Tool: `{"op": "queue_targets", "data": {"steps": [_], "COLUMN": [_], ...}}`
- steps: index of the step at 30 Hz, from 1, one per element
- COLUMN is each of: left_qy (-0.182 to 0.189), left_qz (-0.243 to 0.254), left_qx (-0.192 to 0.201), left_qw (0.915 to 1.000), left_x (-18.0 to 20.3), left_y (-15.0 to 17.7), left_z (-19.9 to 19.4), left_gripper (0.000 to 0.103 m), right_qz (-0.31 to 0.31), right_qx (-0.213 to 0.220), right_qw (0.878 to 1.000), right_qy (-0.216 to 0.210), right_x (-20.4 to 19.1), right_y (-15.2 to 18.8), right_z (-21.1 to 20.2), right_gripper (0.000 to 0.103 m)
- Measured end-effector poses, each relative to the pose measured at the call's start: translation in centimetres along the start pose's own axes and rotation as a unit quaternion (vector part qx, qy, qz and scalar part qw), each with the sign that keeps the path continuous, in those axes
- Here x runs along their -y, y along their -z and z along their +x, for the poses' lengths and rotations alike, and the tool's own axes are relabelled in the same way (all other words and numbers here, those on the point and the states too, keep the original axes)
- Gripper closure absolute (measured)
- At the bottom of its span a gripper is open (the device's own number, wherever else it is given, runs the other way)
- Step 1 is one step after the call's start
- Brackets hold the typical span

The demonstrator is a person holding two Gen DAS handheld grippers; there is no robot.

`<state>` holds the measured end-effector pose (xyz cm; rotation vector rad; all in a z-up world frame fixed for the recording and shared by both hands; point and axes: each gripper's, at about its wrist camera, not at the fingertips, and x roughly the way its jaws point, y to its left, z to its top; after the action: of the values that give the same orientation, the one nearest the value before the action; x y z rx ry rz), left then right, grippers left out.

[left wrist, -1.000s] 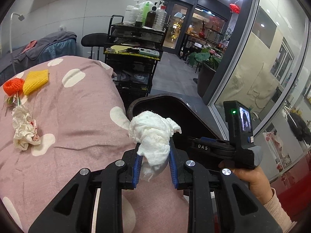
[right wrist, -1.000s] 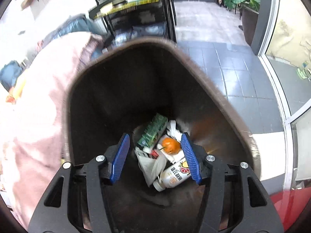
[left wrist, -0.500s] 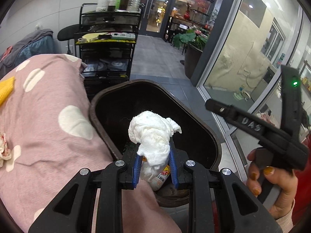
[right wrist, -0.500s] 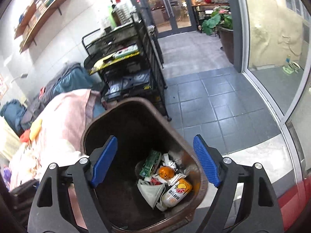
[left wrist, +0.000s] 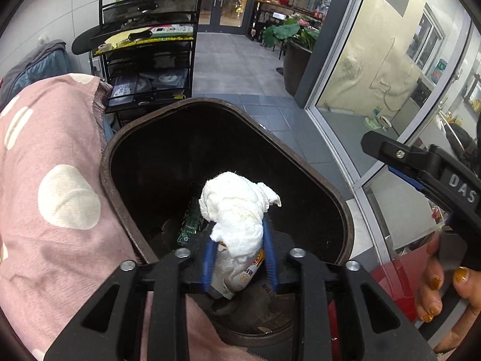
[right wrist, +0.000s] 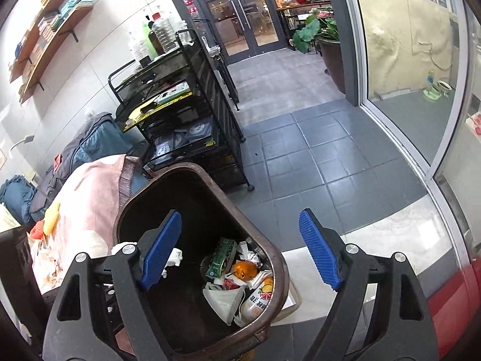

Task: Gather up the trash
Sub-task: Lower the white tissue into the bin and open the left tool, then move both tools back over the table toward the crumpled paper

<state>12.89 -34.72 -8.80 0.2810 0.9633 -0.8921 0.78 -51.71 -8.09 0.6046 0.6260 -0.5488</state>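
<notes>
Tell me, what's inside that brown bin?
The brown bin holds a green carton, an orange, a drink bottle and a white bag. Anything beneath that pile is hidden.

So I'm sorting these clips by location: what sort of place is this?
Probably a shop or salon-type business rather than a home. A black trolley carries bottles and supplies, glass double doors open onto what looks like an indoor concourse, and the floor is grey tile.
</notes>
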Motion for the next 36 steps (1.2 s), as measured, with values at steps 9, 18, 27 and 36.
{"op": "queue_targets", "data": {"steps": [9, 18, 27, 36], "left_qy": [-0.018, -0.056, -0.061, -0.089], "left_qz": [0.015, 0.057, 0.024, -0.021], "left_qx": [0.012, 0.069, 0.109, 0.129], "left_qw": [0.9997, 0.9944, 0.9919, 0.9874], "left_x": [0.7, 2.0, -0.5, -5.0], "left_y": [0.2, 1.6, 3.2, 5.6], "left_z": [0.5, -3.2, -7.5, -11.1], "left_gripper": [0.020, 0.012, 0.010, 0.009], "right_qz": [0.010, 0.018, 0.001, -0.058], "right_qx": [0.001, 0.004, -0.013, -0.038], "right_qw": [1.000, 1.000, 0.999, 0.994], "right_qy": [0.003, -0.003, -0.032, -0.088], "right_x": [0.7, 1.0, -1.4, -7.3], "right_y": [0.2, 0.1, 0.5, 1.9], "right_z": [0.1, 0.0, 0.6, 1.2], "right_gripper": [0.022, 0.021, 0.021, 0.021]}}
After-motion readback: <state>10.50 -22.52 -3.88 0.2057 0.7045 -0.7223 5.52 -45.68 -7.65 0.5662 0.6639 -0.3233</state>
